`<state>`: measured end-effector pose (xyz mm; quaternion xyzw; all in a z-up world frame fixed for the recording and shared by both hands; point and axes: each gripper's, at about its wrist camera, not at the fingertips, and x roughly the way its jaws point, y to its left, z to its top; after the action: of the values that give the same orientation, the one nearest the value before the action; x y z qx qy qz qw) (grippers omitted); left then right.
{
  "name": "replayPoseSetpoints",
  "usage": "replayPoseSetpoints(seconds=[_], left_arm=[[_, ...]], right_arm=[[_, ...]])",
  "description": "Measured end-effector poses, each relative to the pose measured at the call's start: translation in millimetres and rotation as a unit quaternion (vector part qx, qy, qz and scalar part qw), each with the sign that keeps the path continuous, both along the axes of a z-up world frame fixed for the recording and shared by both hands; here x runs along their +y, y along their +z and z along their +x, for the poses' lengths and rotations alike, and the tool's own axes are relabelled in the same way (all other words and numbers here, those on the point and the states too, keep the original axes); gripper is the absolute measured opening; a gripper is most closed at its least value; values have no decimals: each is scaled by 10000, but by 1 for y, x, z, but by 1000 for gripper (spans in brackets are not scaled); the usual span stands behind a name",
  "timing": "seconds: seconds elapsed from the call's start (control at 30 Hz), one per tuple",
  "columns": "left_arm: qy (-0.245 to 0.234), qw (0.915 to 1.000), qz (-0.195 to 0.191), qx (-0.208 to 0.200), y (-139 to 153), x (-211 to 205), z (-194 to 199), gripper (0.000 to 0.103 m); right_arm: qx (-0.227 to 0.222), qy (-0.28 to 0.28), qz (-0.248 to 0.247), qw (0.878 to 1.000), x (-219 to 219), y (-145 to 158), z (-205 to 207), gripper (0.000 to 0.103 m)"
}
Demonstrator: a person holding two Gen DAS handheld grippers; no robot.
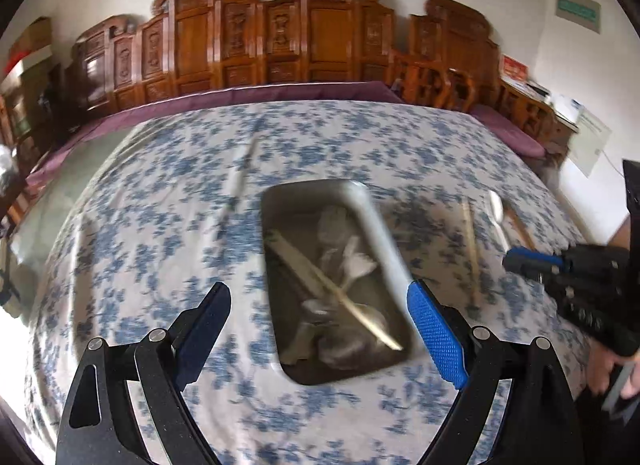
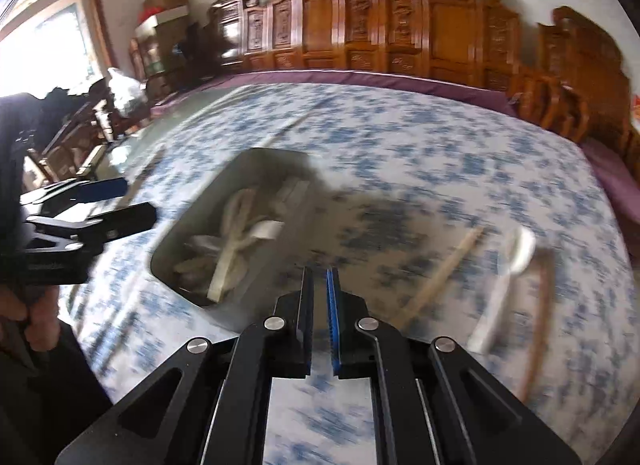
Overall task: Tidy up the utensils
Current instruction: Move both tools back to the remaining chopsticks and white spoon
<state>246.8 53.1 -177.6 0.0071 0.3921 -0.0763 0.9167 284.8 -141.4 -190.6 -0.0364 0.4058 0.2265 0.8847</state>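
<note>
A metal tray (image 1: 390,261) (image 2: 188,221) lies on the blue-flowered cloth and holds several pale spoons and chopsticks (image 1: 340,285). My left gripper (image 1: 320,301) is open and empty, its jaws spread wide just above the tray's near half. My right gripper (image 2: 320,285) is shut and empty, to the right of the tray; it also shows in the left wrist view (image 1: 516,259). Loose on the cloth to the right lie a wooden chopstick (image 2: 444,269), a white spoon (image 2: 508,277) and a curved wooden utensil (image 2: 540,317). A pale chopstick (image 1: 238,181) lies left of the tray.
The table (image 1: 160,193) is wide, edged by a purple cloth (image 1: 240,95) at the far side. Carved wooden chairs (image 1: 320,33) line the wall behind. Clutter and boxes (image 2: 160,25) stand by the window at the left.
</note>
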Motion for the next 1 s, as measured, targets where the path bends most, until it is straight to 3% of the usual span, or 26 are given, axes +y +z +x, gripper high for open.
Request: replayPoseSetpoints(seconds=[0.13, 0.23, 0.33, 0.43, 0.63, 1.0], left_arm=[[-346, 9994, -67, 62, 3, -25, -4, 86], [-542, 9985, -92, 74, 7, -43, -10, 86], [-711, 9973, -121, 126, 8, -61, -17, 86], [-807, 9964, -128, 233, 5, -77, -24, 80], [-969, 9942, -271, 381, -3, -104, -28, 79], [-1154, 9913, 12, 630, -33, -140, -6, 79]], right_arm=[[-40, -355, -150, 9993, -41, -1, -1, 9], [-94, -600, -177, 9980, -69, 1, -1, 18], [-143, -830, -244, 9962, -96, 3, -2, 18], [-168, -988, -340, 9944, -115, 0, -1, 18], [202, -1173, -437, 9919, -147, -33, 14, 18], [716, -1466, -312, 9861, -178, -78, 59, 18]])
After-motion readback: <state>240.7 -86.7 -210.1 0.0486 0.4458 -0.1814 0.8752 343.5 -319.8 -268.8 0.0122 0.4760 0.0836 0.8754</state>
